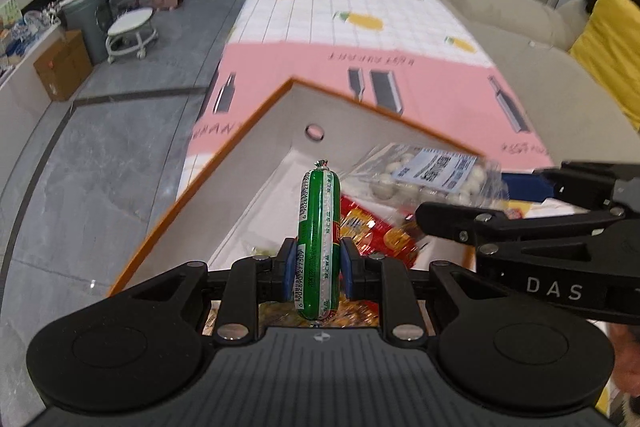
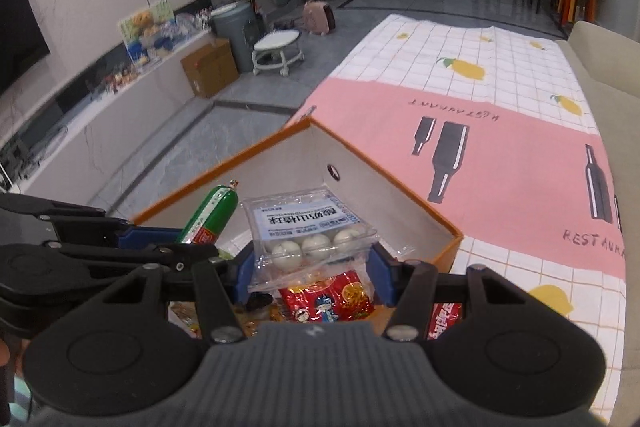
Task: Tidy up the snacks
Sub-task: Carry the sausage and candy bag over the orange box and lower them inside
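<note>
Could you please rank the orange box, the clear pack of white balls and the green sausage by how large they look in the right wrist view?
1. Orange box, clearly largest.
2. Clear pack of white balls.
3. Green sausage, partly hidden behind the left gripper, so its full length is unsure.

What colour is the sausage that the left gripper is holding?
Green, with a white printed strip down its side. The sausage shows best in the left wrist view.

Probably home living room: sofa (image 1: 500, 67), television (image 2: 16, 23).

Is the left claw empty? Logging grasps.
No, the left claw is shut on a green sausage standing upright between its pads.
</note>
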`<state>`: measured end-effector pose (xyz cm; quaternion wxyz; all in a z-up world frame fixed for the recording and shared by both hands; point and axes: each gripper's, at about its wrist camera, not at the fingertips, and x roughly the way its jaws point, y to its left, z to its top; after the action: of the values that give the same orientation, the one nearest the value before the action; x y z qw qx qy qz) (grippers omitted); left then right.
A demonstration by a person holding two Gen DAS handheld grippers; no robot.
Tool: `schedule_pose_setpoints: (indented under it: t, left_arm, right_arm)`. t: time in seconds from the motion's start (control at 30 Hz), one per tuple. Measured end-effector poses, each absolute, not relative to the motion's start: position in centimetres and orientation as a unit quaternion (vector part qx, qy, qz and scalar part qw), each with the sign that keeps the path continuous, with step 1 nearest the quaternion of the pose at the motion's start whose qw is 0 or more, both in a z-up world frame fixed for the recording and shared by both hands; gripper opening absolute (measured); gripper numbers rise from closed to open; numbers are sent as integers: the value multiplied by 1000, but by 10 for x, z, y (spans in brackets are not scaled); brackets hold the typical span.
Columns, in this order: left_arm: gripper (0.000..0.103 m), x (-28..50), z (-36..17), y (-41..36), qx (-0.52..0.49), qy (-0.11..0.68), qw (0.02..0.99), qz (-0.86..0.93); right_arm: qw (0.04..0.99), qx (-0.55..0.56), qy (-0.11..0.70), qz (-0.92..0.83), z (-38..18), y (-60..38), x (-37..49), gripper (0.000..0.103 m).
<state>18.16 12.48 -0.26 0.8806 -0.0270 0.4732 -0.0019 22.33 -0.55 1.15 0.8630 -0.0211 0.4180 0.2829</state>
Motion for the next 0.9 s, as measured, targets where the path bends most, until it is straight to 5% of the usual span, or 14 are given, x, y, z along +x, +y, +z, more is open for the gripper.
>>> schedule_pose_setpoints:
  t: [0.9]
  left_arm:
    - [25, 217, -59, 124, 20, 538, 843, 1]
  right_arm:
    - [829, -178, 446, 287, -50, 31, 256, 60]
